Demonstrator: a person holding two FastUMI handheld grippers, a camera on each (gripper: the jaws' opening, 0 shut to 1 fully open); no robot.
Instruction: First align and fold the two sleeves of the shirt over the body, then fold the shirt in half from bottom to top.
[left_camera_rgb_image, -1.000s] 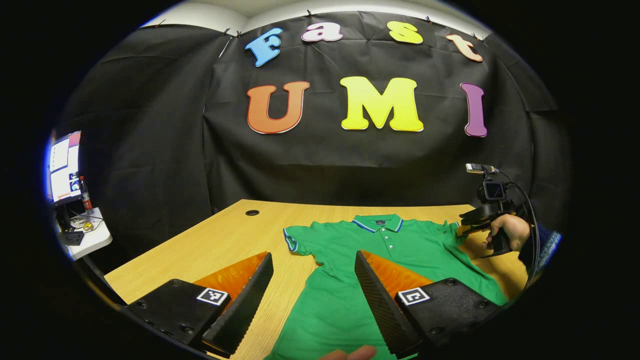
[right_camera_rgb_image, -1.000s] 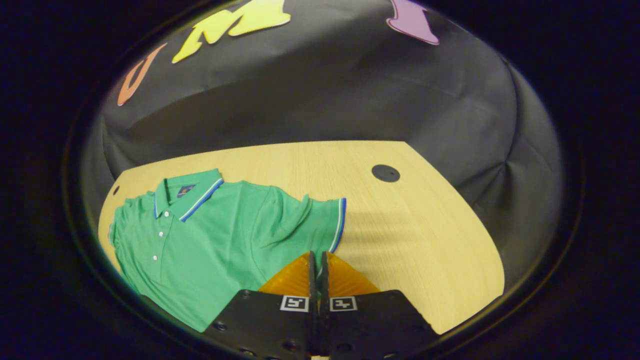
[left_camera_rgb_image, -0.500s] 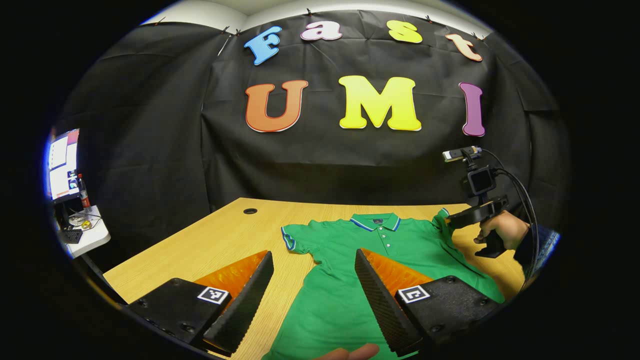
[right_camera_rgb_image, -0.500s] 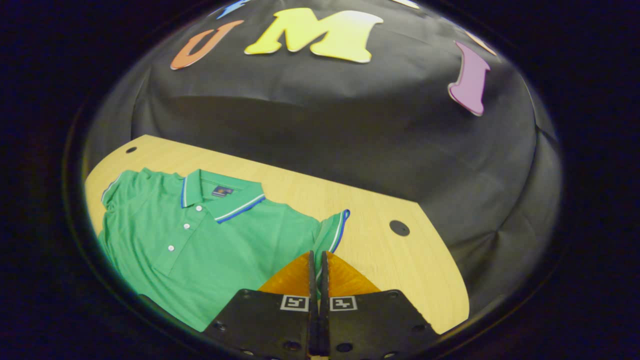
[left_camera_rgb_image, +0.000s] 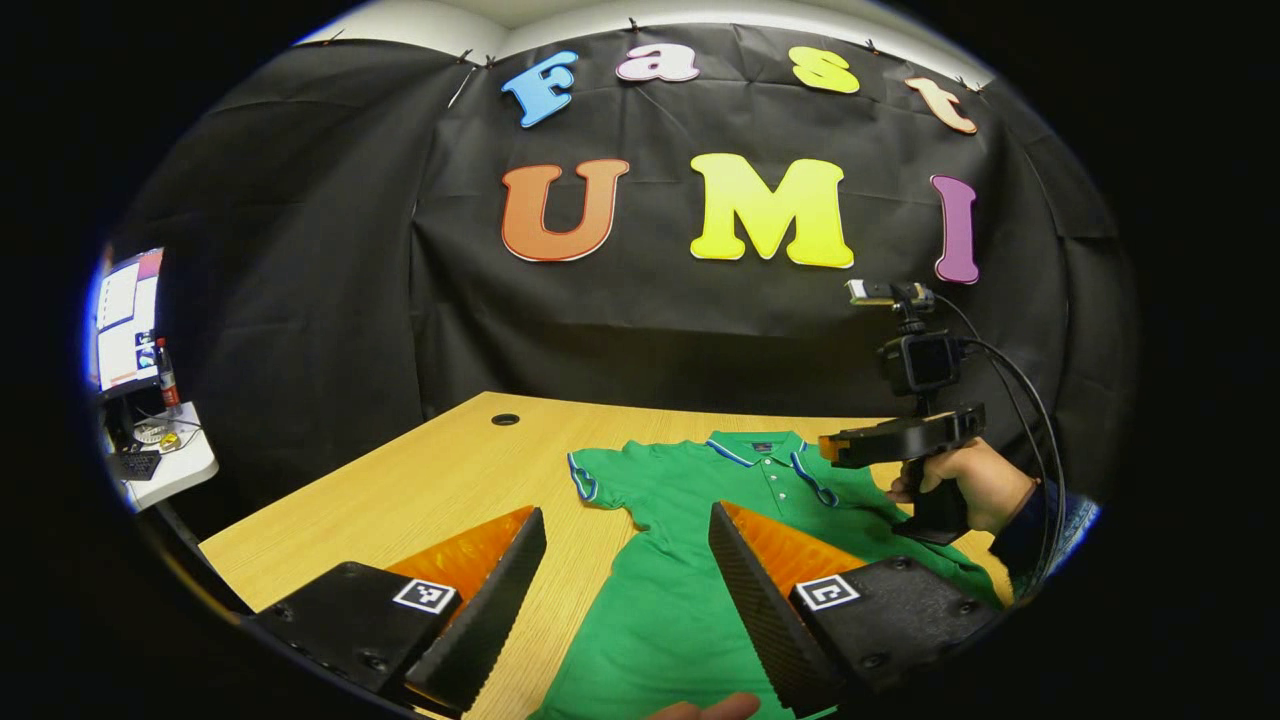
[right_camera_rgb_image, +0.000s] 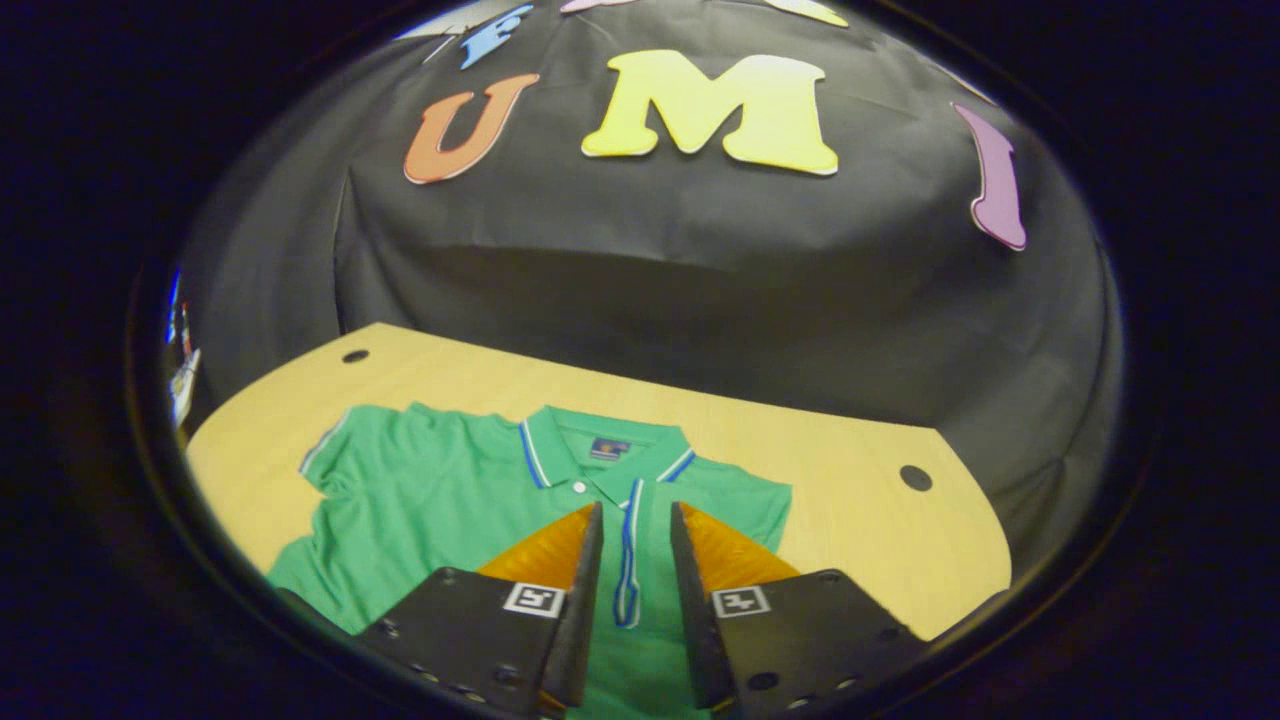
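Folding the right sleeve (right_camera_rgb_image: 627, 560) over the green shirt (right_camera_rgb_image: 450, 500), which lies flat on the surface (right_camera_rgb_image: 860, 500), we have the right hand-held gripper (right_camera_rgb_image: 632, 520) parted, the cuff between its fingers. We should square it before withdrawing. Our left hand-held gripper (left_camera_rgb_image: 625, 545) hovers released above the hem.

Counting what is lying and hanging in the booth

One green shirt (left_camera_rgb_image: 690, 560) is lying on one wooden table (left_camera_rgb_image: 420, 490), showing two cable holes (right_camera_rgb_image: 914, 477); two grippers are hovering, the left gripper (left_camera_rgb_image: 625, 590) and the right gripper (right_camera_rgb_image: 635, 585) (one hand (left_camera_rgb_image: 965, 485) is gripping the latter); one monitor (left_camera_rgb_image: 125, 320) is glowing.
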